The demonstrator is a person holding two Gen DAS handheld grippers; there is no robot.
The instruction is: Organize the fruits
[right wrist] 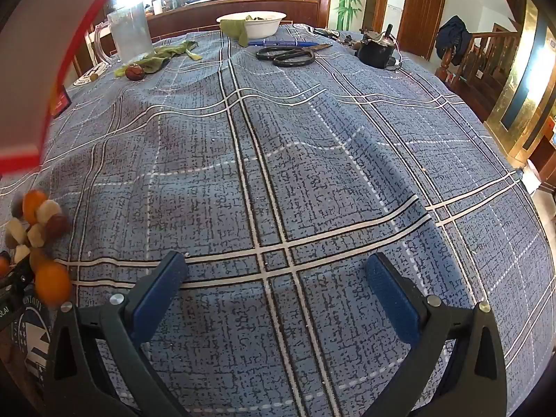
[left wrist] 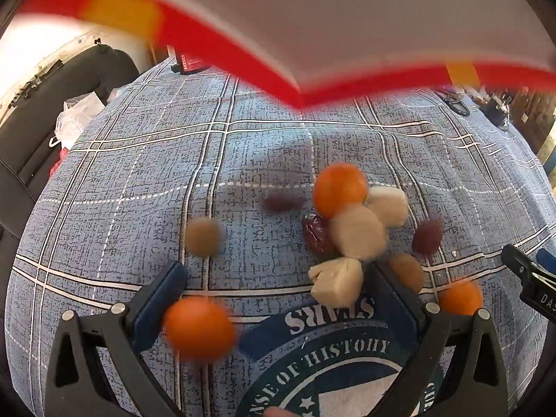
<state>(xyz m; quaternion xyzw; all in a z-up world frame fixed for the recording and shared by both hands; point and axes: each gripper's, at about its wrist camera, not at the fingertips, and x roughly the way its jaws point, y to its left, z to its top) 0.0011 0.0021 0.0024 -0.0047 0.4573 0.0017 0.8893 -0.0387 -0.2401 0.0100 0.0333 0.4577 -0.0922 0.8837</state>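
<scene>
With the left gripper [left wrist: 274, 278] and the right gripper [right wrist: 278, 271] both spread apart and empty, the fruits [left wrist: 351, 229], blurred at 1 o'clock on the tablecloth [left wrist: 139, 173], should probably settle before any grasp.

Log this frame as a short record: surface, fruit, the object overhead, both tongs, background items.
surface: blue plaid tablecloth
fruit: scattered, many blurred; round orange fruits, pale cream chunks, wrinkled dark red date
overhead: blurred red-rimmed white tray, above the fruit
left tongs: open, empty, orange fruit beside one finger
right tongs: open, empty, over bare cloth
background: black-handled scissors, white bowl, clear plastic jug
</scene>
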